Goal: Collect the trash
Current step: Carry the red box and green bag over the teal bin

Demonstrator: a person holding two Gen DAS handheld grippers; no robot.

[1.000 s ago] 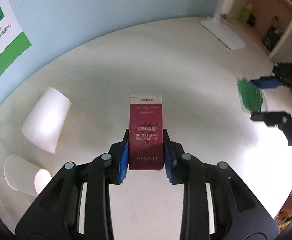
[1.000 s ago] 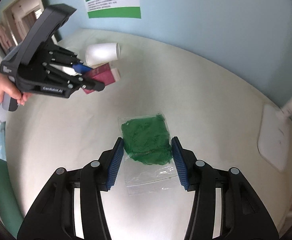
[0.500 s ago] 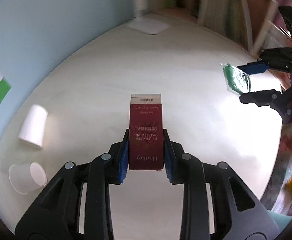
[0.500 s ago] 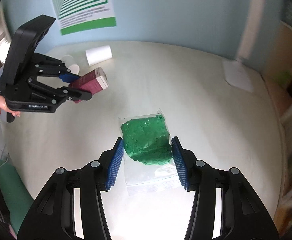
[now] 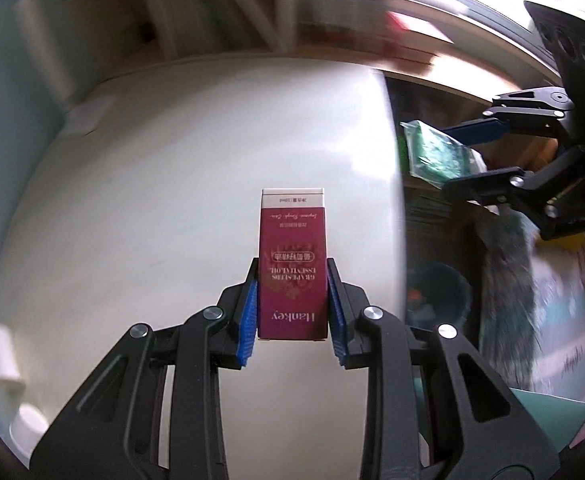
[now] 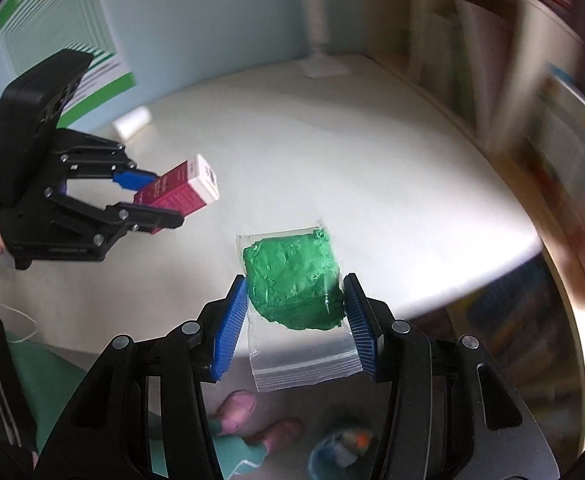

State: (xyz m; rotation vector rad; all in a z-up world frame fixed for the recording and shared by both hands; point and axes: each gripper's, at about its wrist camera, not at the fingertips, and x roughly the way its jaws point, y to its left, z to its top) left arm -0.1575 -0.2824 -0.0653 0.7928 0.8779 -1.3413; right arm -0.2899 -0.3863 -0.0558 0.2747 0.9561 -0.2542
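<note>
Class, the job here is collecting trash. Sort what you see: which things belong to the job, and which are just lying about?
Part of the job:
- maroon carton, held in the left gripper
- clear bag of green stuff, held in the right gripper
- paper cup lying on the table

Just lying about:
- green-striped poster
- bookshelves

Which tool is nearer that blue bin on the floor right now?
Right. The right tool, holding the green-filled zip bag, hangs past the table edge near the blue bin; the left tool, holding the red box, is over the table.
</note>
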